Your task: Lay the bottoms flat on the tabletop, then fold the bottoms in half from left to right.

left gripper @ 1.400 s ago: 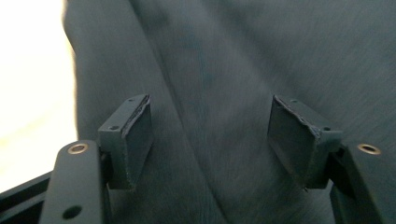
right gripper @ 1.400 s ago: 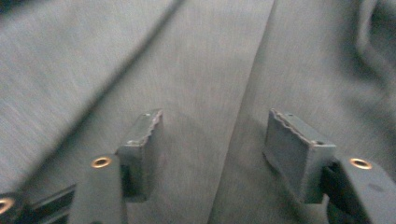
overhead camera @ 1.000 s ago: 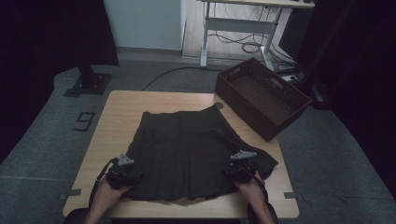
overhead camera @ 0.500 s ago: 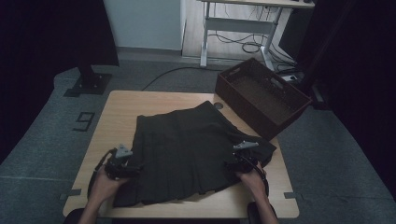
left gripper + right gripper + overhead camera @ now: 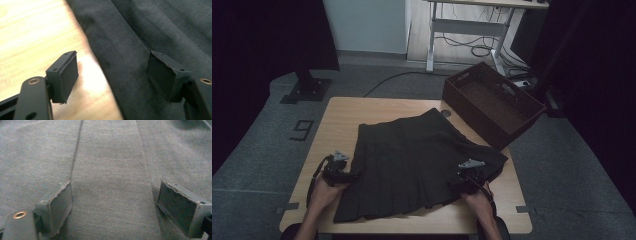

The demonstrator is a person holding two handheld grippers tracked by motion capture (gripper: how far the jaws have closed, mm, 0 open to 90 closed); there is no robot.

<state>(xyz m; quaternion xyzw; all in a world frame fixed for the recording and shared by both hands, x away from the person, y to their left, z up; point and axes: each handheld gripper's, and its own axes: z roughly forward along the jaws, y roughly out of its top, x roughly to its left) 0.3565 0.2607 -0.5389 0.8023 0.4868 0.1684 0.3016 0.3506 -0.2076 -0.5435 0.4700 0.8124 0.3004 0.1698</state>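
Skirt (image 5: 412, 165) edge between left gripper (image 5: 112, 75) jaws

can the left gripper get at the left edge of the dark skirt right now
Probably yes. The left gripper stands open right at the skirt, one jaw over the bare table and the other over the cloth, so the edge lies between them with nothing in the way.

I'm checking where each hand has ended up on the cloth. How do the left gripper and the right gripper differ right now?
The left gripper straddles the edge of the dark skirt, one jaw over bare table wood; the right gripper has both jaws over cloth. The left sits at the skirt's left side, the right near its right hem corner. Both stand open, gripping nothing, and the right jaws have just been opening.
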